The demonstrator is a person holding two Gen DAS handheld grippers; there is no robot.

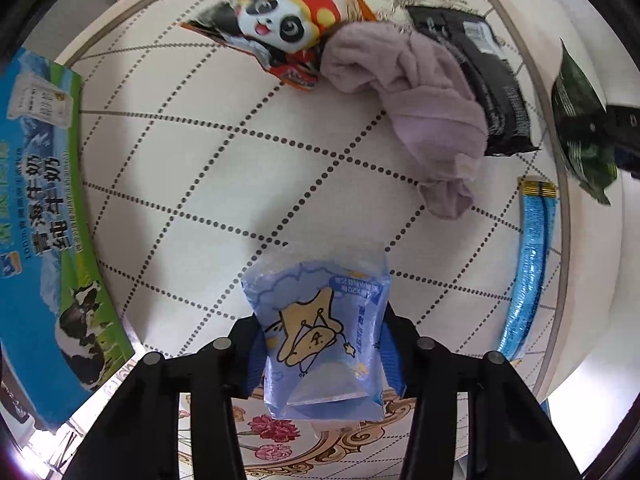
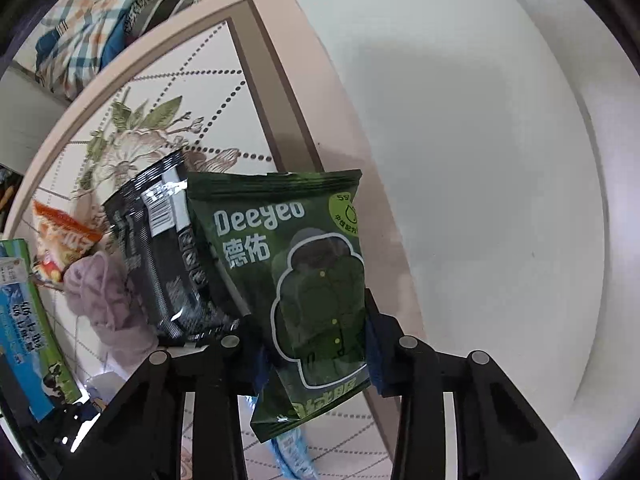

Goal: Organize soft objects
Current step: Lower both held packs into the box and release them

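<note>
My left gripper (image 1: 324, 346) is shut on a light blue pouch with a yellow star cartoon (image 1: 320, 320), which hangs above the cream dotted tabletop (image 1: 192, 168). My right gripper (image 2: 320, 360) is shut on a dark green Deeyeo pack (image 2: 296, 264), held over the table's right edge. That green pack (image 1: 576, 120) also shows at the far right of the left wrist view. On the table lie a lilac cloth (image 1: 416, 92), a panda snack bag (image 1: 288, 20) and a black pack (image 1: 488, 80). The black pack (image 2: 168, 256) sits just left of the green one, with the cloth (image 2: 104, 292) beside it.
A blue and green milk carton box (image 1: 40, 208) stands along the table's left side. A long blue packet (image 1: 528, 272) lies near the right edge. Right of the table is a white surface (image 2: 480, 160). Checked fabric (image 2: 92, 24) is piled beyond the far edge.
</note>
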